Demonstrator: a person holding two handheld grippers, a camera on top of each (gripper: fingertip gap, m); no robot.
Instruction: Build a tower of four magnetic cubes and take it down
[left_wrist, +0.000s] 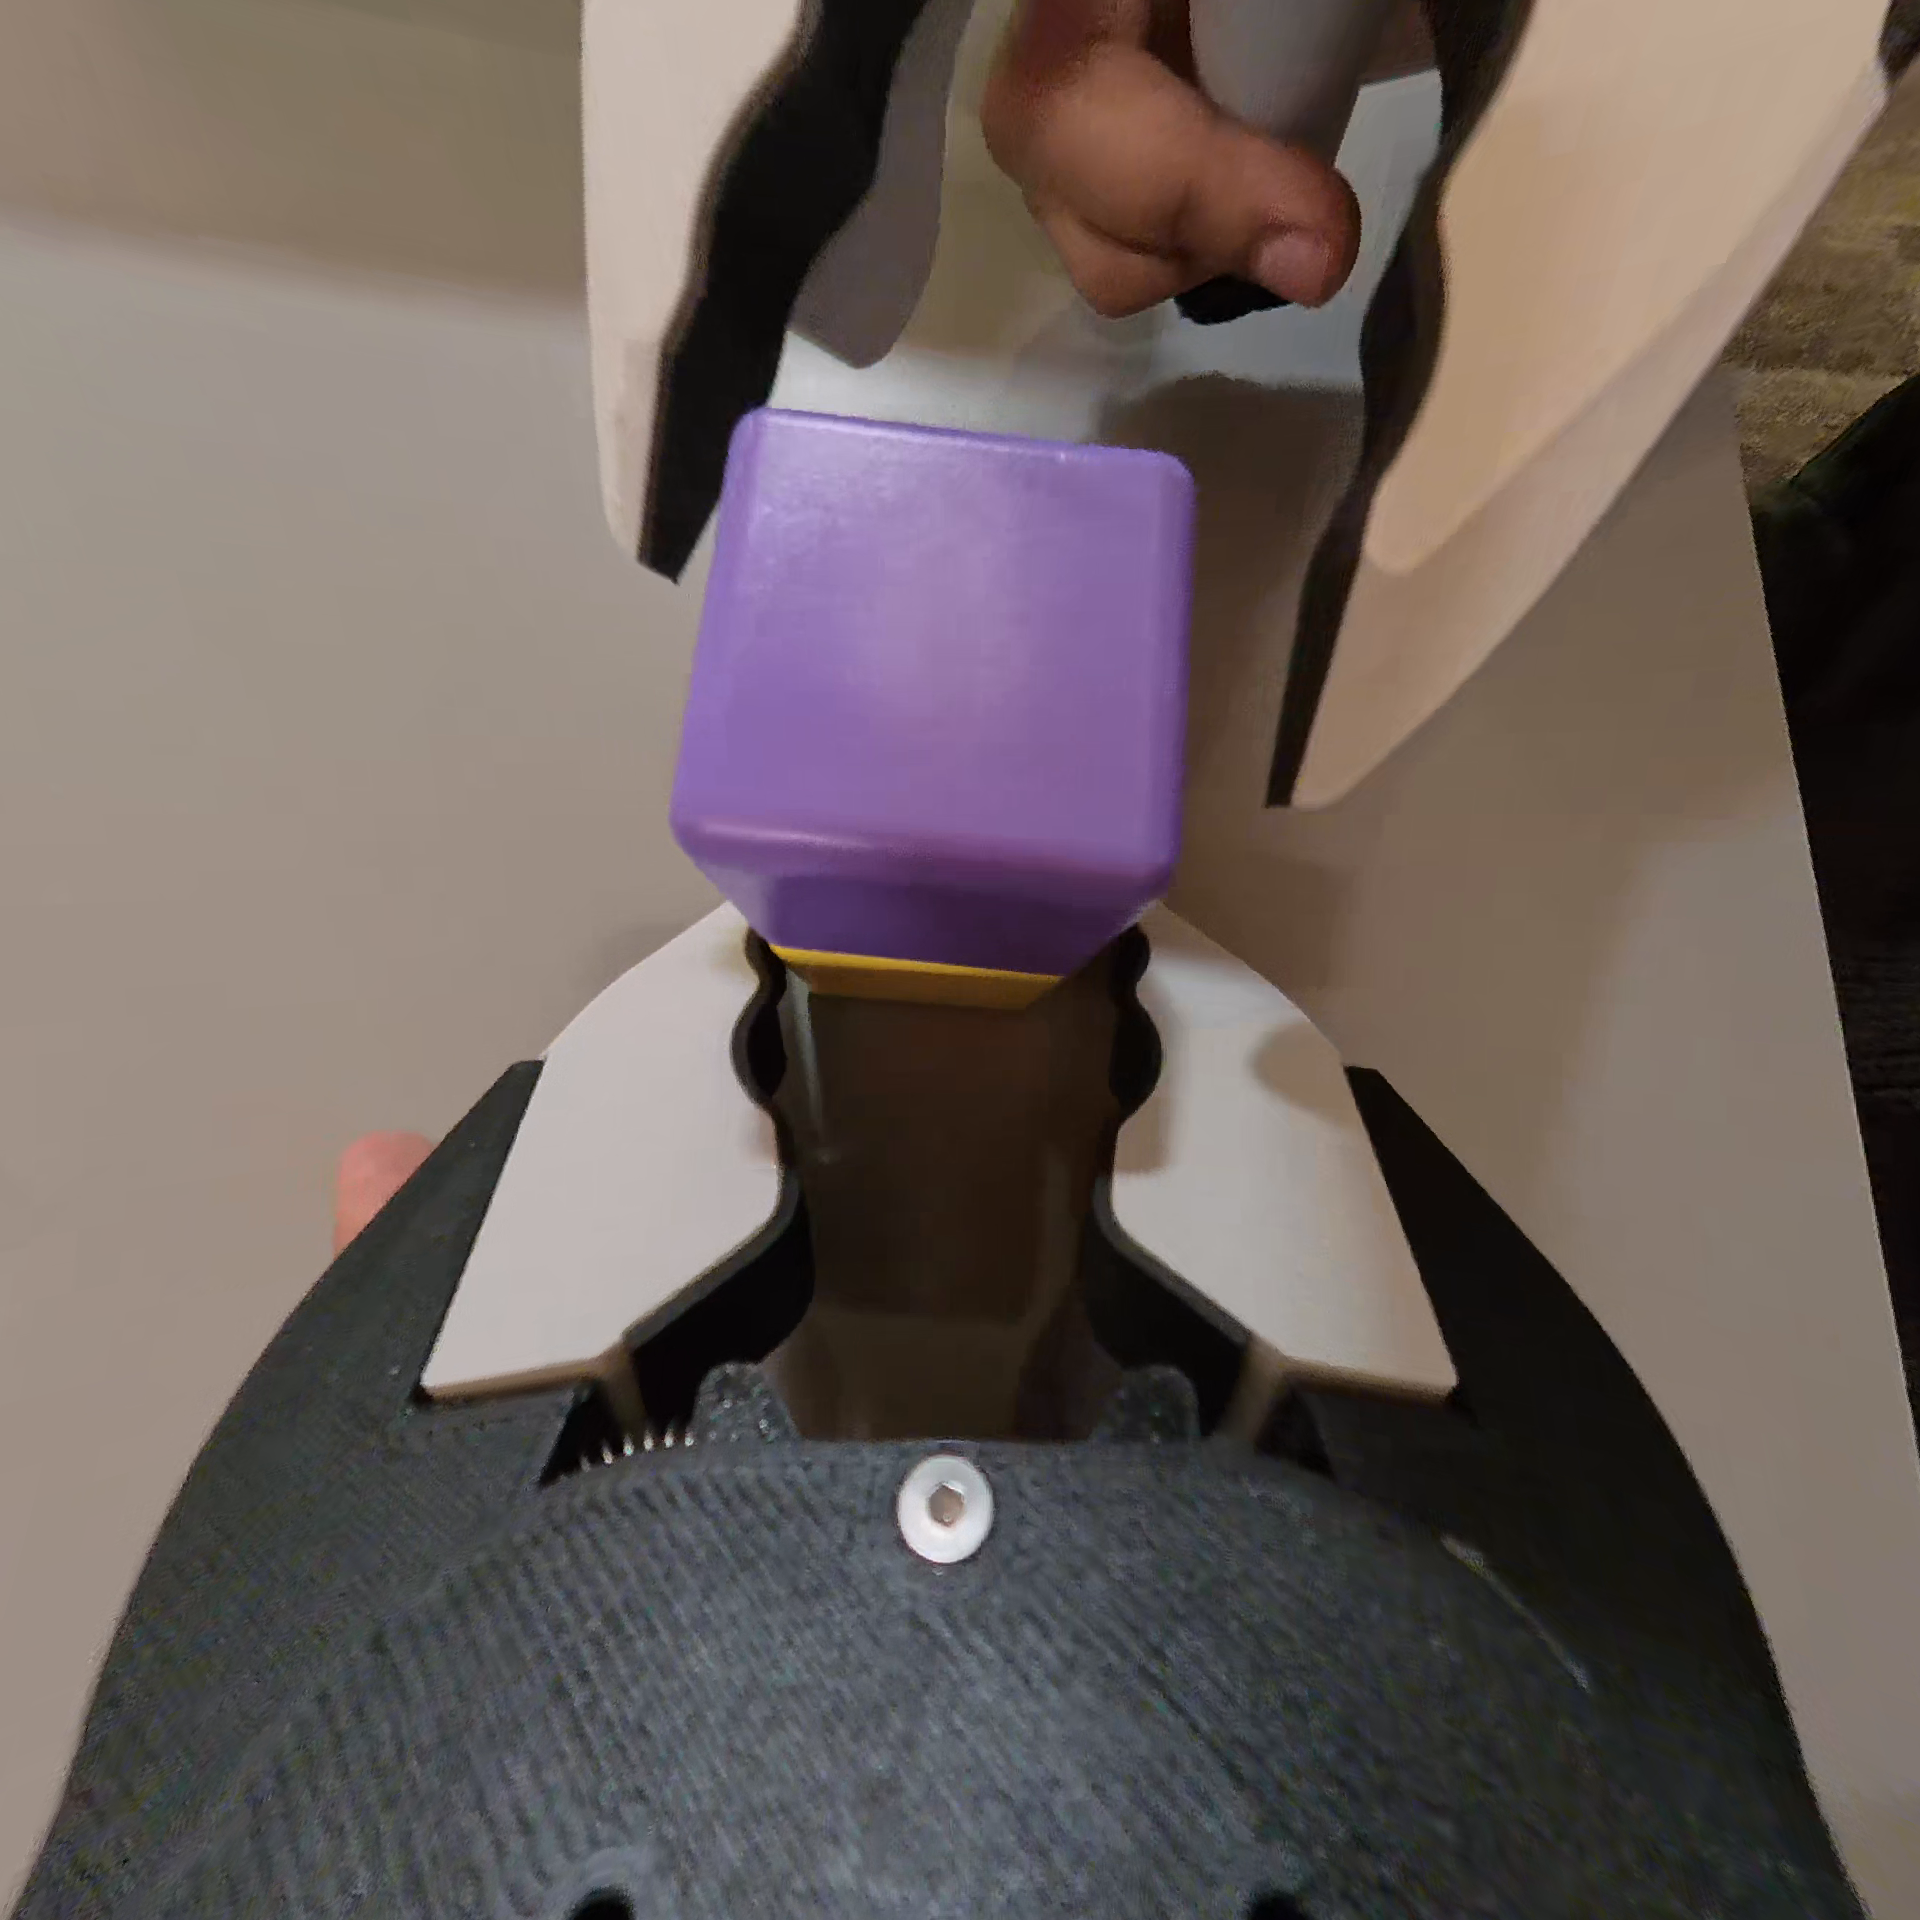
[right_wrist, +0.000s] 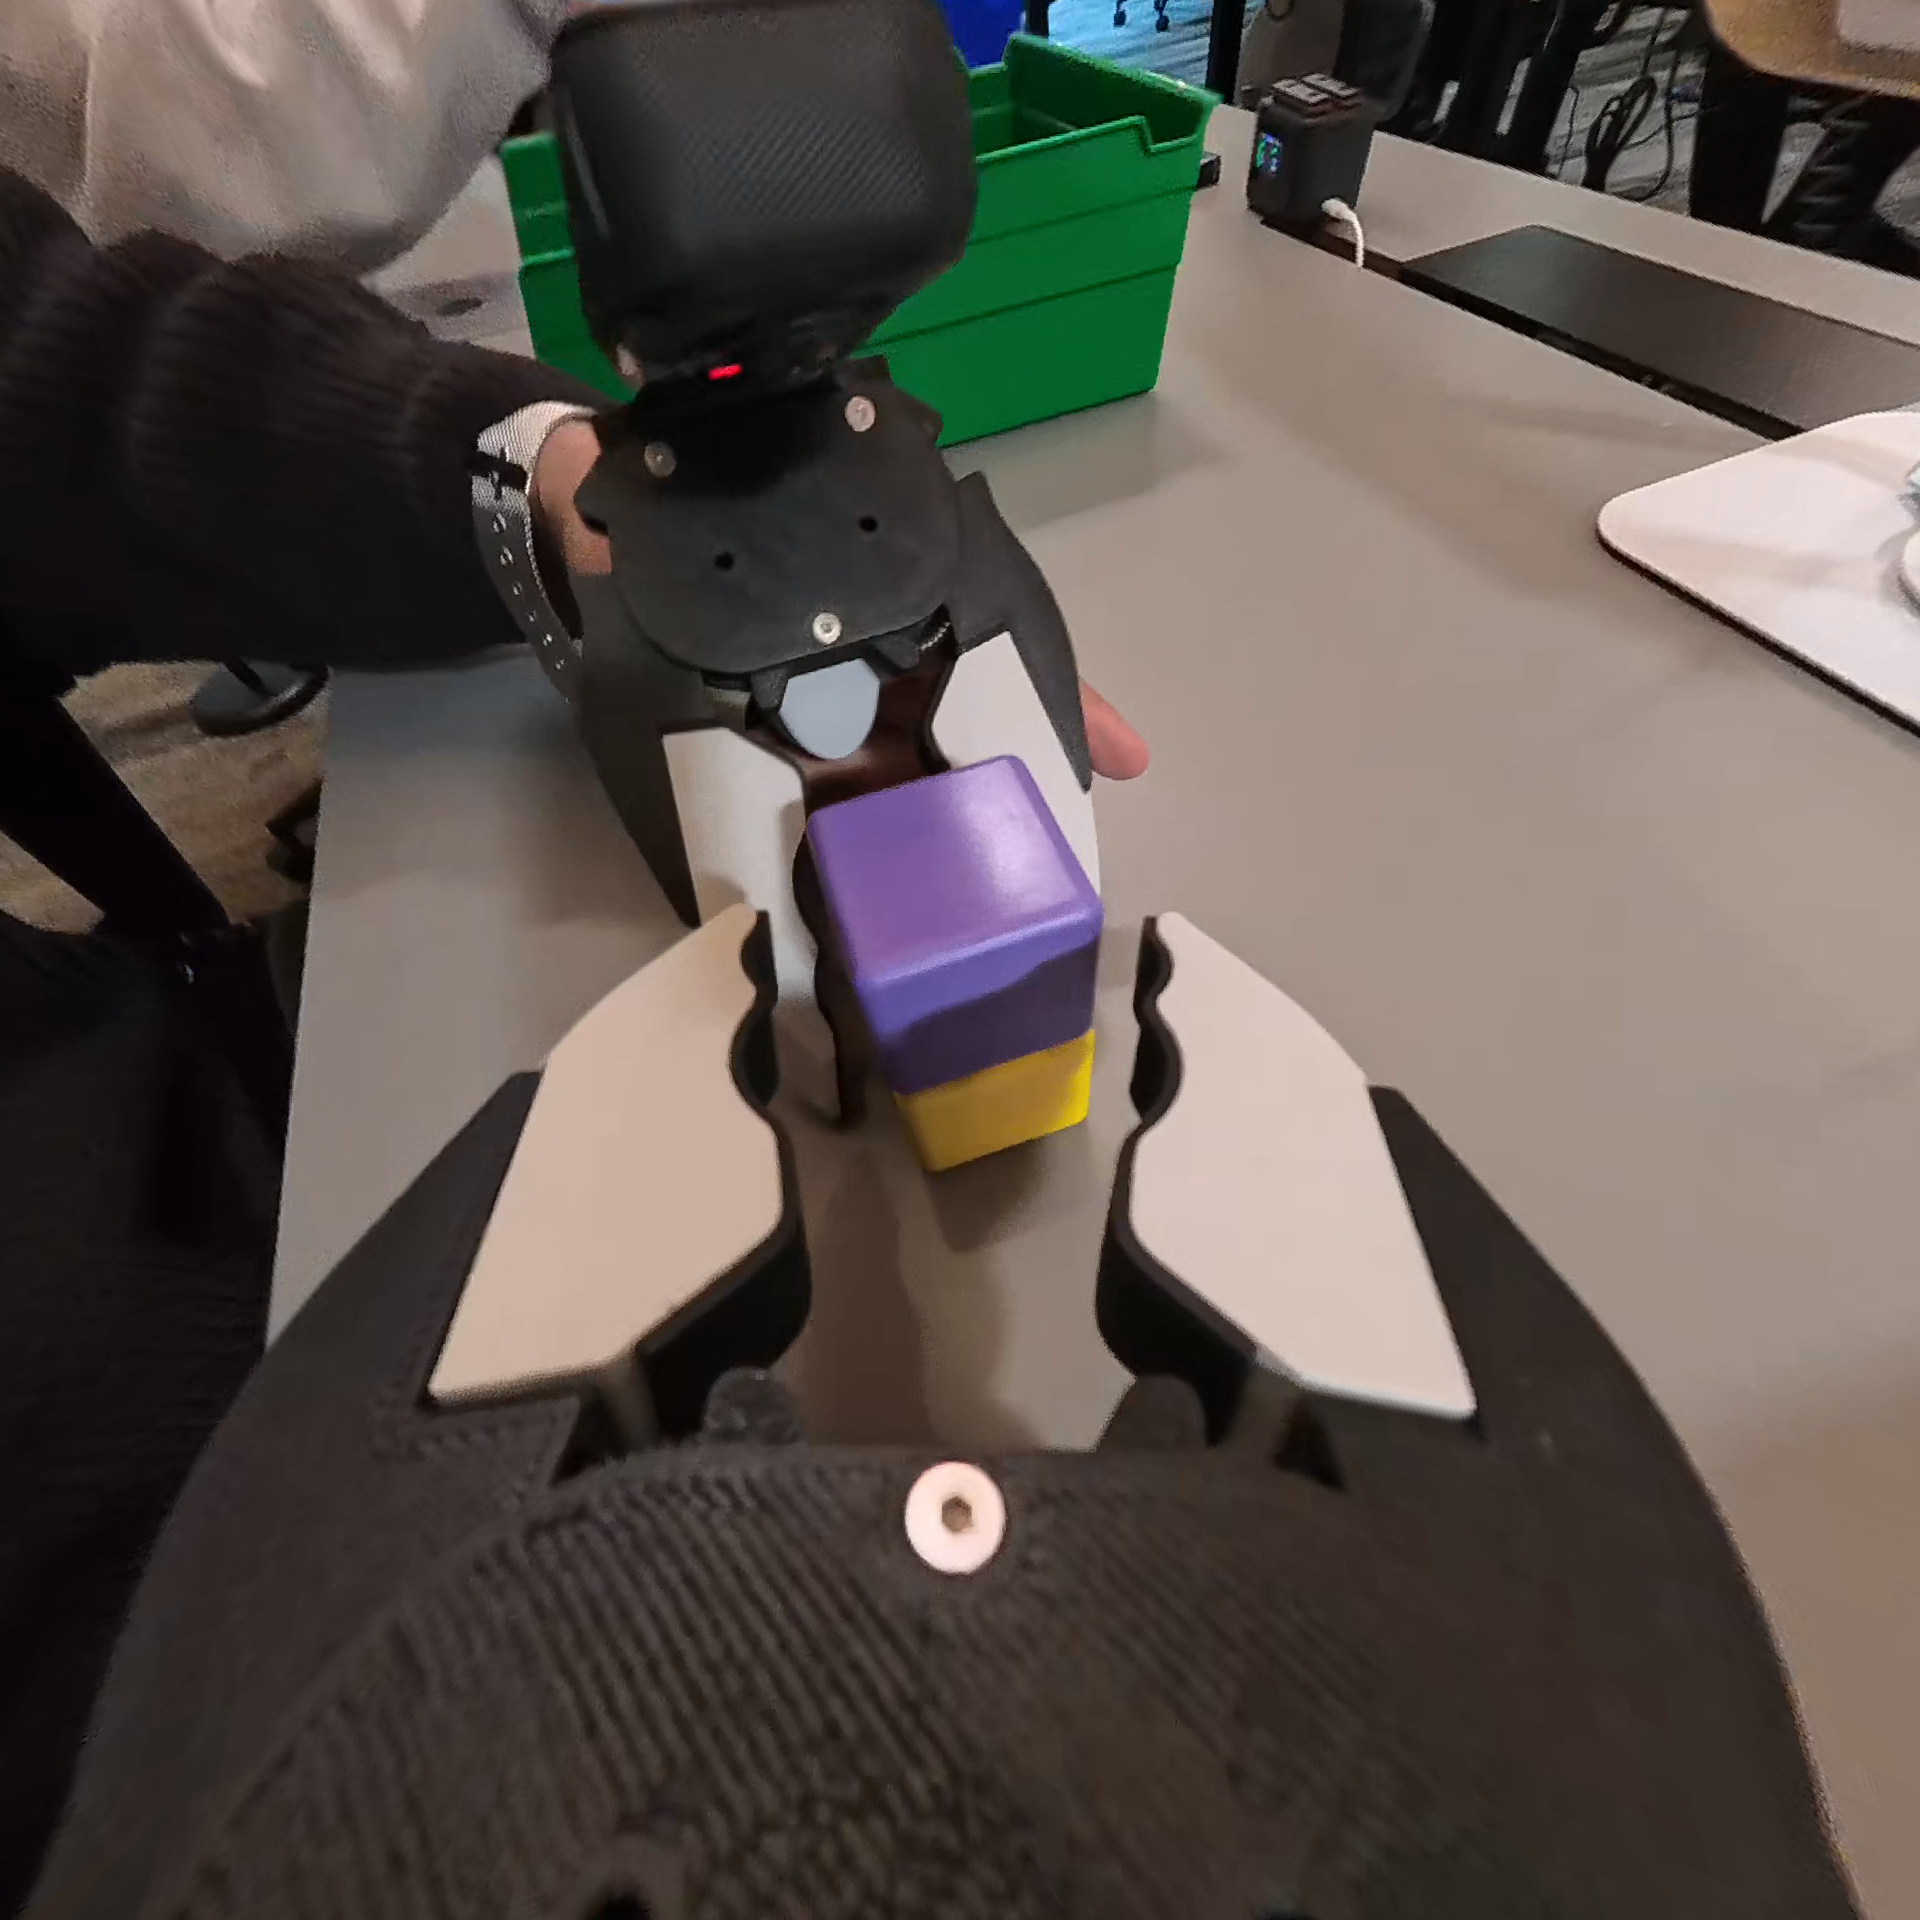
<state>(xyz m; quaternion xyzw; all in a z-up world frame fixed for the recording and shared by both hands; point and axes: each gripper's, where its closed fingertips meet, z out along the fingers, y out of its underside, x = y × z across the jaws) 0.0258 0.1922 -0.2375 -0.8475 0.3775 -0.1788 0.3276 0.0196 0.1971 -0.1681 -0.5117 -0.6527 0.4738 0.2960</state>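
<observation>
A smooth, round-edged purple cube (right_wrist: 956, 914) sits squarely on a yellow cube (right_wrist: 997, 1107) of the same matte plastic look, the pair standing on the flat grey table (right_wrist: 1351, 831). The left gripper (left_wrist: 940, 956), pointing straight down, has its white, scallop-edged fingers (left_wrist: 644, 1049) set on either side of the stack. They sit close against the purple cube's lower part, though I cannot tell whether they are actually pinching it. Its body is coarse black printed plastic, ridged like cloth. The right gripper (right_wrist: 951, 997) hovers low in front of the stack, its tongs spread well apart with nothing between them, the cubes just beyond the tips. Behind stands a glossy green bin (right_wrist: 1060, 291) with stepped walls. A dark ribbed sleeve (right_wrist: 229, 457) reaches in from the left.
</observation>
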